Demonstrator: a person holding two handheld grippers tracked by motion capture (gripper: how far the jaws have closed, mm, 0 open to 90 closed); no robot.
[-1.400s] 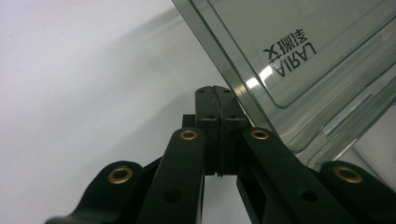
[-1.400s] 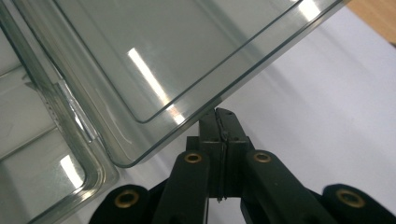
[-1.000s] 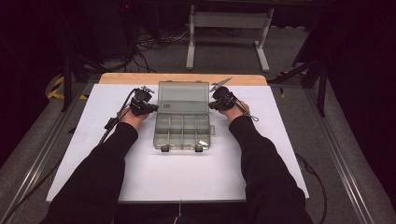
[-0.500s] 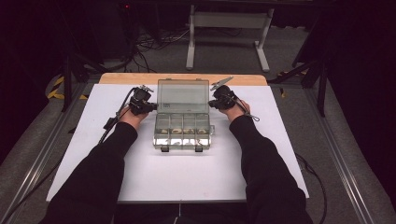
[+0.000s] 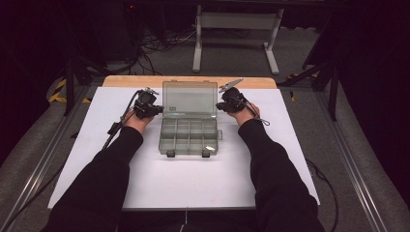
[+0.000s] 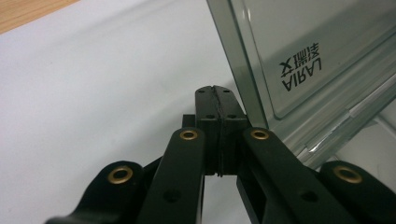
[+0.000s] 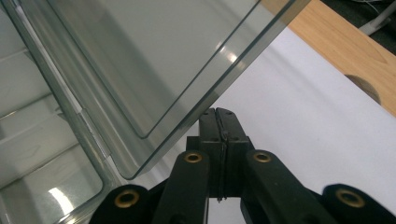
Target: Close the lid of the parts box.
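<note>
Fingers on both of my grippers are sitting pressed together, pad against pad, holding nothing. Next I am looking at the white table (image 5: pixel 193 183), which is carrying everything. At its middle, the clear plastic organizer box (image 5: pixel 188 137) is lying open, its compartments facing up and its lid (image 5: pixel 189 98) standing raised at the far side. The left gripper (image 5: pixel 155 111) is hovering just beside the lid's left edge, and in the left gripper view its closed tips (image 6: pixel 215 93) are pointing along the table right next to that edge (image 6: pixel 243 88). The right gripper (image 5: pixel 220 106) is sitting just beside the lid's right edge; in the right gripper view its tips (image 7: pixel 218 114) are lying under the lid's corner (image 7: pixel 187 126), though I cannot tell whether they are touching it.
</note>
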